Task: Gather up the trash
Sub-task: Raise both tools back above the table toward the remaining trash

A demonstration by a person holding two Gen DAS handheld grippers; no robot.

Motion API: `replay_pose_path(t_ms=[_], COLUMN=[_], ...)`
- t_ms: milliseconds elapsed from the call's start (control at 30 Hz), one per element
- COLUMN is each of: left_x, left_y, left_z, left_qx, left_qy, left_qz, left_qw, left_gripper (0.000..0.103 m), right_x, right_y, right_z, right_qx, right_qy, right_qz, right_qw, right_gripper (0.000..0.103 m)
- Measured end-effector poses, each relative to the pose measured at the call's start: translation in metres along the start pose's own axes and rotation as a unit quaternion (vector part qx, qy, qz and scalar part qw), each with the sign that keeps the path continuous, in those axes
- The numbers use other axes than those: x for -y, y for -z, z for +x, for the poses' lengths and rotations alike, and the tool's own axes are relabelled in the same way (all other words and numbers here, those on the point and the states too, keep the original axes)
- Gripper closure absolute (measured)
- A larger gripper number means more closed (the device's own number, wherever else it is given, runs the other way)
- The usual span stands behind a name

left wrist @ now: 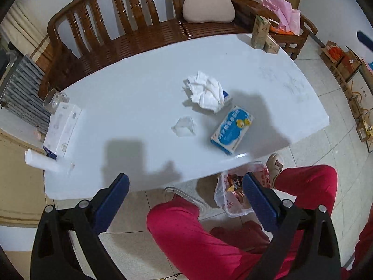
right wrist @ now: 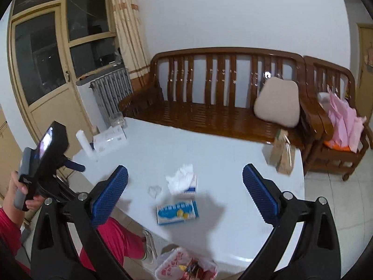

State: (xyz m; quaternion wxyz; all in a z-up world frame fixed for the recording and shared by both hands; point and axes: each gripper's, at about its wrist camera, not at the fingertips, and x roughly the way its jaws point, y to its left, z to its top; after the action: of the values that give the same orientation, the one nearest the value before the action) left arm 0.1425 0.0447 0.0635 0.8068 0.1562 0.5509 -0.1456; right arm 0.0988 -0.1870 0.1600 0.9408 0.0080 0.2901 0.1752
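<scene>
A crumpled white tissue [left wrist: 205, 91] [right wrist: 180, 177] lies over a small tissue pack on the white table [left wrist: 128, 98] [right wrist: 221, 154]. Beside it are a blue-and-white carton [left wrist: 232, 129] [right wrist: 177, 211] lying flat and a scrap of clear plastic [left wrist: 184, 126] [right wrist: 155, 190]. A thin plastic bag [left wrist: 233, 193] [right wrist: 186, 266] holding wrappers sits on the floor at the table's near edge. My left gripper [left wrist: 186, 186] hangs open and empty high above that edge. My right gripper [right wrist: 185, 186] is open and empty too, well above the table.
Two drink cartons [left wrist: 260, 31] [right wrist: 282, 154] stand at the far right corner. A white box [left wrist: 64, 128] [right wrist: 109, 140], a white roll [left wrist: 46, 162] and a glass [left wrist: 52, 98] crowd the left end. A wooden bench [left wrist: 139, 35] lines the far side. Red-trousered legs [left wrist: 198, 233] are below.
</scene>
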Motion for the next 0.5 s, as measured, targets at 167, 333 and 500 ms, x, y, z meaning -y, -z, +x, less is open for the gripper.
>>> replay_pose_path(t_ms=[167,333,500], left_x=[0.002,0.006,0.004], left_y=[-0.021,-0.036,-0.045], left_z=[0.024,0.058,0.096], left_qx=[-0.021,-0.043,-0.066], left_qy=[0.011,0.02,0.024], left_qz=[0.013,0.02,0.02], left_qw=[0.9996,0.9987,0.9973], left_gripper=[0.008,0.008,0.008], right_x=[0.001,0.003,0.007], right_y=[-0.021,-0.023,-0.009], right_z=[0.023,0.065,0.113], right_qx=[-0.009,-0.04,-0.089], right_qy=[-0.014,-0.029,-0.041], right_qz=[-0.009,-0.012,-0.014], right_qw=[1.0,0.999,0.995], right_gripper=[0.007,0.007,0.007])
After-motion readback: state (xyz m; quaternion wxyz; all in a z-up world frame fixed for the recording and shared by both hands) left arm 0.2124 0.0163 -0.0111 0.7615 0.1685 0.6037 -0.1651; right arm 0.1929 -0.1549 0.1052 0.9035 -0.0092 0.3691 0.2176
